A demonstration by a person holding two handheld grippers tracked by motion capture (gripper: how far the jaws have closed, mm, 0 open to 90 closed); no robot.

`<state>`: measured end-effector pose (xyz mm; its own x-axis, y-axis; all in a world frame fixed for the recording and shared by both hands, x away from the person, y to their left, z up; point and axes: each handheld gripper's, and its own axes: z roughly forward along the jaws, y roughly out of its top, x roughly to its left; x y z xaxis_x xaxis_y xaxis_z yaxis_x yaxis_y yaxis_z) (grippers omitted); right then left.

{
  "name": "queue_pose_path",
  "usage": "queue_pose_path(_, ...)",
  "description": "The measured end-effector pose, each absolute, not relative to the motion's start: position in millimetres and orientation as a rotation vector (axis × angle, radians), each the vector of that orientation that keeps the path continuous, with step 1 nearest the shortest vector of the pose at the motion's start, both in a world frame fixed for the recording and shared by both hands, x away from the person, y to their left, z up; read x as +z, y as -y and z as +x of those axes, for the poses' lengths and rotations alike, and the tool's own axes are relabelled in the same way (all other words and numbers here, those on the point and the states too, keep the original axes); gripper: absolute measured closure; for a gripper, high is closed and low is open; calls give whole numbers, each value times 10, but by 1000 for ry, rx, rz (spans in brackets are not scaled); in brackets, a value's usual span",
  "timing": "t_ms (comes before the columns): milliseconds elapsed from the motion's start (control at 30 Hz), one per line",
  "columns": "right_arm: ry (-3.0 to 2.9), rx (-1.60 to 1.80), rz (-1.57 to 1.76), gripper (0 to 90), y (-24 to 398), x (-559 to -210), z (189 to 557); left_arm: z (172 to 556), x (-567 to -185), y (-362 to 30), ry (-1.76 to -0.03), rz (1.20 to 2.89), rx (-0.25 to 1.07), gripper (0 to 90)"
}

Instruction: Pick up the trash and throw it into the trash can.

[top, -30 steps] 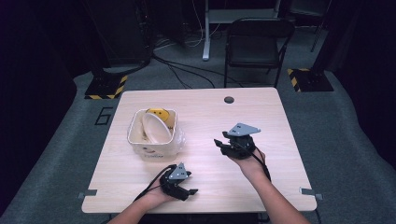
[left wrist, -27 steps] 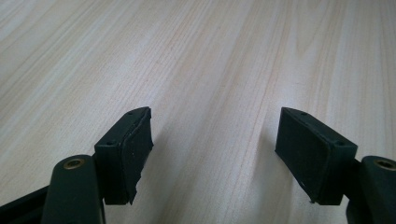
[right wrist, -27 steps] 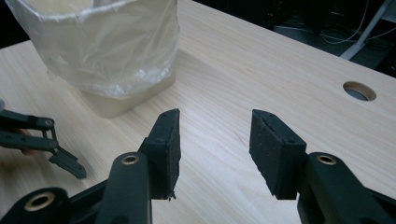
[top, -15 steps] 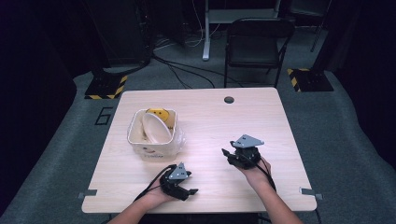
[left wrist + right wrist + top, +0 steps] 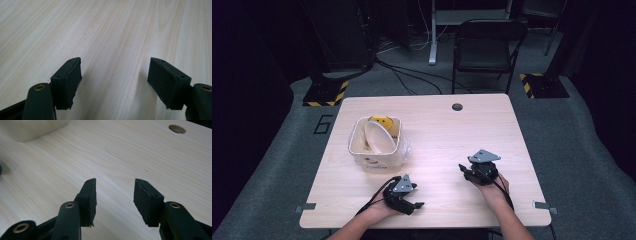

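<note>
Since the earlier frame, the right gripper [image 5: 466, 171] has drawn back toward the person and sunk near the wooden table [image 5: 437, 120]; the left gripper [image 5: 414, 205] stayed at the near edge. On the table's left part stands a white bin [image 5: 377, 159] holding a pale bowl [image 5: 379, 137], well apart from the right gripper. Both grippers' jaws stand apart, with nothing between them.

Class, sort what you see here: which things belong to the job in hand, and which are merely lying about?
Job in hand: white basket; white plate and yellow plate standing in it; left tongs, right tongs, both open.

Lying about: black chair; floor cables; table's cable hole.
</note>
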<state>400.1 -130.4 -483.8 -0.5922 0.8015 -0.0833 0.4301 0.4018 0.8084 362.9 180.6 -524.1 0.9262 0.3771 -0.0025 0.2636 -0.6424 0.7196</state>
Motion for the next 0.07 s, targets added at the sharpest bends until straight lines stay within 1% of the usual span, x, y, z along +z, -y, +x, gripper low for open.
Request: queue_pose_path(67, -2199, 1063, 1080, 520, 1370, -4862, 4012, 3632, -5242, -1807, -449, 2301, 187, 264)
